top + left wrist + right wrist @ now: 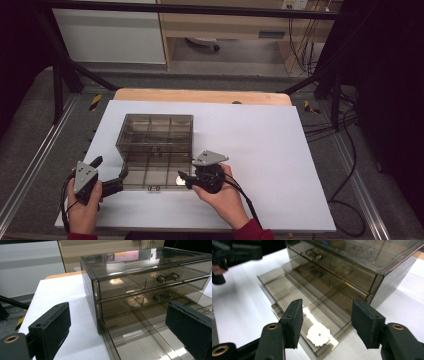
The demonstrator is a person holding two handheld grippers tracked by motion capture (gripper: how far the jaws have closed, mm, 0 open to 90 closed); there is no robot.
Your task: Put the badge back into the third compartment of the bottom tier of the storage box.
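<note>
Left gripper view: drawer box (150, 282), pink label unreadable.

Grey floor (30, 125), wooden desk (225, 22), dark surroundings.

Premises: a laboratory or recording workspace. Evidence: a black metal frame (65, 60) encloses the white-covered surface (260, 150); bundled cables (345, 125) trail along the right of the frame; hazard-striped tape (95, 101) marks the floor rails; plain cabinets (110, 35) stand at top.
</note>
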